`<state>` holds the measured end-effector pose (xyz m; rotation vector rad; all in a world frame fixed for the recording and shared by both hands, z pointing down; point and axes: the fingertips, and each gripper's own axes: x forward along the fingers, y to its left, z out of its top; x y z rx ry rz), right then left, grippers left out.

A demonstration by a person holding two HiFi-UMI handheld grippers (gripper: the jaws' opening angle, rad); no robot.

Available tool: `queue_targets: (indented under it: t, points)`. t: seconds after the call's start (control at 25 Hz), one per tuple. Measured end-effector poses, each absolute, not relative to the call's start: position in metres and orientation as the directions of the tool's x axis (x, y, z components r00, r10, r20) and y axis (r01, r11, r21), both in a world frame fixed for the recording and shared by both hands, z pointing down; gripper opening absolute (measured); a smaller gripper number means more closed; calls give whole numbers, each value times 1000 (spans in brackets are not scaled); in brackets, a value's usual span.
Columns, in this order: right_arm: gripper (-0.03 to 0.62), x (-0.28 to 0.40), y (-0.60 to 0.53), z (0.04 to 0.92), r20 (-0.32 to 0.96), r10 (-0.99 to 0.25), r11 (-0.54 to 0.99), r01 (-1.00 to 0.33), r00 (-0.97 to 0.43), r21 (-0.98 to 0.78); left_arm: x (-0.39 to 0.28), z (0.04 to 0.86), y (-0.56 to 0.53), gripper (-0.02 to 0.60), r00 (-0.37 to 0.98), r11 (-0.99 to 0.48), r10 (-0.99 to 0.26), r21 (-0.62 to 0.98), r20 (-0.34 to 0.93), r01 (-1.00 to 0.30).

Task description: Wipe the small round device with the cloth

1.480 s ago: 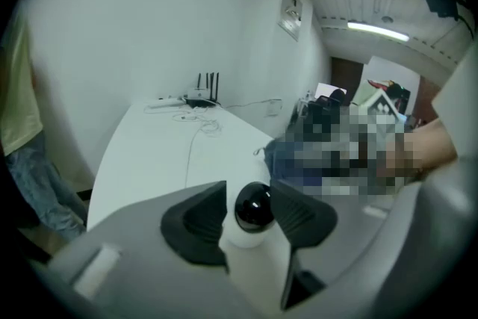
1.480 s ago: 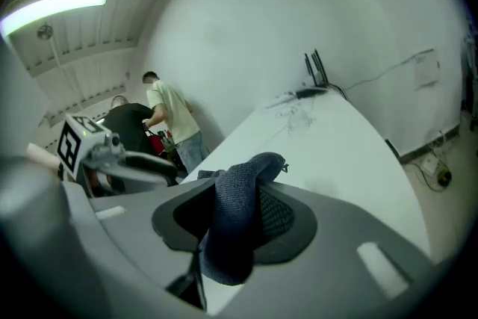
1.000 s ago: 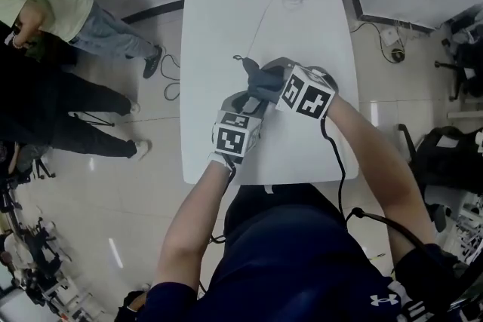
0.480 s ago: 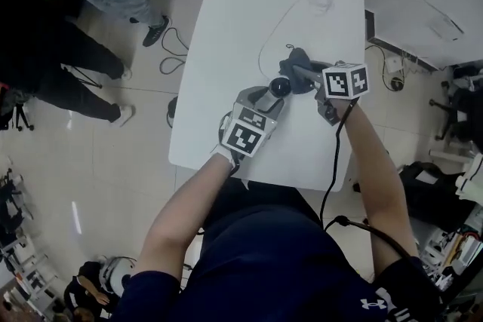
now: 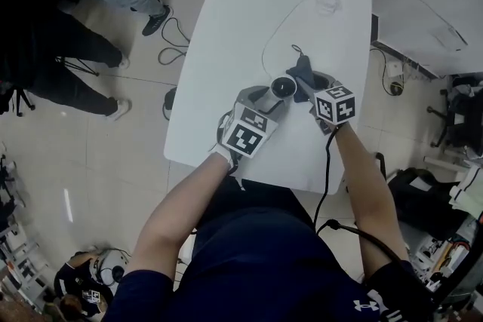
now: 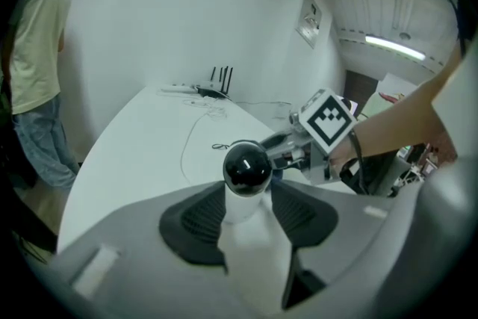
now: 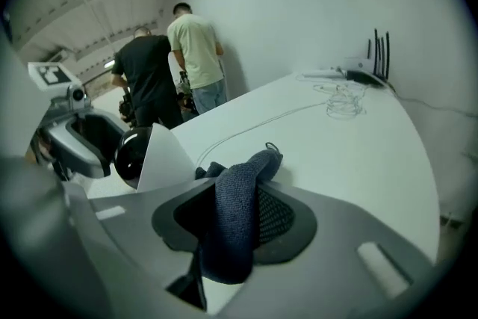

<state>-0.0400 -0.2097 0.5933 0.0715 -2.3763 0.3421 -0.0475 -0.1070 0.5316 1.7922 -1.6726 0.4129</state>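
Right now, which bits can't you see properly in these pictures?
- Bottom of the small round device: left gripper view; the left gripper covers it, jaws opening around its white body.
- Lower end of the cloth: right gripper view; tucked down between the right gripper's jaws.
- Whether cloth touches device: head view, too small.
- Far-off antenna box: left gripper view, tiny.

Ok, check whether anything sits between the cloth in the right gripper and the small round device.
Nothing visible does. The cloth, pinched by the right gripper, sits right beside the small round device, which stands between the jaws of the left gripper; those jaws are opening.
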Motion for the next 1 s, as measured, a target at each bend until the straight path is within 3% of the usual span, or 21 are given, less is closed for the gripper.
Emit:
queue_targets:
  t: [0.12, 0.2, 0.28, 0.36, 0.48, 0.56, 0.64, 0.8, 1.0]
  points:
    - [130, -36, -217, 588, 701, -79, 994, -113, -709, -3, -52, 526, -105, 199, 123, 37, -779, 241, 615, -970]
    - [130, -41, -222, 557, 651, -83, 994, -107, -755, 3, -54, 518, -106, 199, 118, 37, -791, 239, 600, -970]
    - [130, -57, -213, 508, 568, 13, 994, -49, -823, -93, -53, 512, -108, 199, 117, 20, -800, 221, 588, -975]
    - [130, -74, -188, 465, 535, 170, 983, 102, -828, -154, -49, 514, -111, 199, 116, 7, -801, 202, 587, -979]
    - [130, -91, -135, 441, 616, 407, 905, 388, -675, -173, -40, 518, -112, 199, 123, 11, -802, 220, 584, -975]
    - [130, -95, -115, 451, 714, 448, 843, 521, -539, -136, -33, 517, -114, 199, 134, 4, -806, 232, 576, -973]
    - [130, -99, -112, 472, 799, 409, 800, 594, -441, -81, -26, 518, -113, 199, 149, -20, -804, 224, 576, -974]
    - [130, -105, -127, 504, 851, 382, 807, 579, -360, -118, -14, 522, -111, 199, 159, -1, -798, 262, 582, -965]
    - [130, -120, -156, 521, 763, 478, 875, 309, -435, -372, -24, 546, -104, 199, 109, 179, -773, 379, 625, -908]
